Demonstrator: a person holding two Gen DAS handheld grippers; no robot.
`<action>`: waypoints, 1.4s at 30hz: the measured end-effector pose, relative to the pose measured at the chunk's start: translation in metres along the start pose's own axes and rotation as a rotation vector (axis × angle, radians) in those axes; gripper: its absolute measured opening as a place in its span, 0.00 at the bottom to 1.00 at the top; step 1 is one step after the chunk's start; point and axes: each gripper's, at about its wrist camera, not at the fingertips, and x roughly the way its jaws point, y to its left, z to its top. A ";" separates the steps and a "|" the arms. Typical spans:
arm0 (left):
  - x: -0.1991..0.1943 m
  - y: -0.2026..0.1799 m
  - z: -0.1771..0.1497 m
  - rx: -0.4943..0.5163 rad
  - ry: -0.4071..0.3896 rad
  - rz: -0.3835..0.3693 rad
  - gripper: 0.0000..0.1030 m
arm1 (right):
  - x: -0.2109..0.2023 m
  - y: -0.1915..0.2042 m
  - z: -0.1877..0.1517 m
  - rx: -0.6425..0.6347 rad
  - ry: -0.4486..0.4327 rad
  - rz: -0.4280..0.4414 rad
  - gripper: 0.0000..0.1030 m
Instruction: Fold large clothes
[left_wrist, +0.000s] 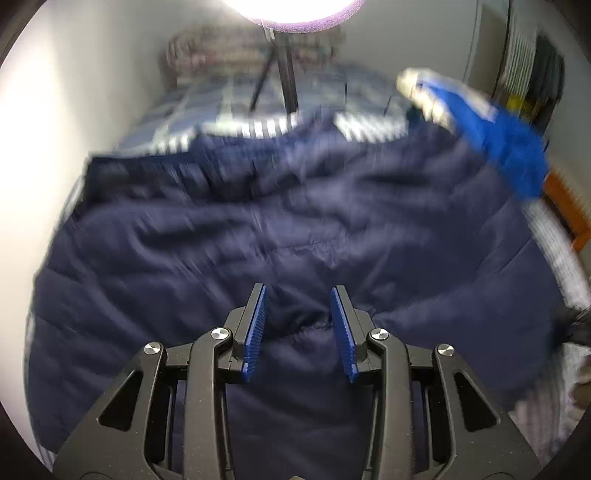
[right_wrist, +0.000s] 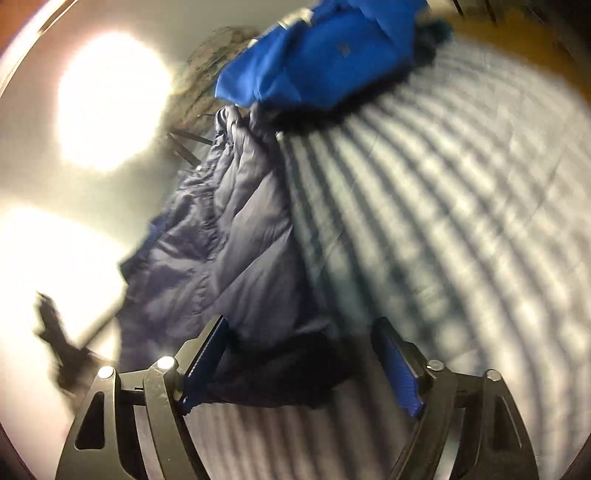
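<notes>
In the left wrist view, the left gripper (left_wrist: 299, 325) hangs low over a navy quilted jacket (left_wrist: 258, 229) that lies spread across a striped bed (left_wrist: 373, 127); its jaws stand apart with nothing between them, though the padded cloth swells up just under the tips; a bright blue garment (left_wrist: 495, 136) shows in the upper right, blurred, so whether it is lifted or resting cannot be told; a lamp (left_wrist: 291, 11) glares at the top above a dark stand (left_wrist: 286, 77).

In the right wrist view, the right gripper (right_wrist: 301, 354) has its jaws wide apart; a dark edge of the navy quilted jacket (right_wrist: 229, 251) lies between them and touches the left finger, but it is not clamped; the jacket stretches away along the bed (right_wrist: 461, 221) toward the bright blue garment (right_wrist: 325, 51), which lies at the far end; the other tool (right_wrist: 62, 350) appears as a dark blur at the left.

The jacket looks soft, puffy and light for its bulk, with a smooth shell that is likely to slip; a pinch on the loose padding would probably slide, so the firmer places to take hold seem to be the hem, a quilting seam or the edge nearest the right gripper, bitten deep.
</notes>
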 end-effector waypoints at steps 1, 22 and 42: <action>0.014 -0.005 -0.006 0.020 0.025 0.040 0.36 | 0.003 0.000 -0.003 0.031 -0.007 0.021 0.82; -0.214 0.060 -0.093 -0.240 -0.140 -0.107 0.38 | -0.027 0.165 -0.011 -0.483 -0.159 -0.203 0.12; -0.246 0.115 -0.142 -0.368 -0.217 -0.012 0.38 | -0.012 0.300 -0.039 -0.760 -0.187 -0.146 0.11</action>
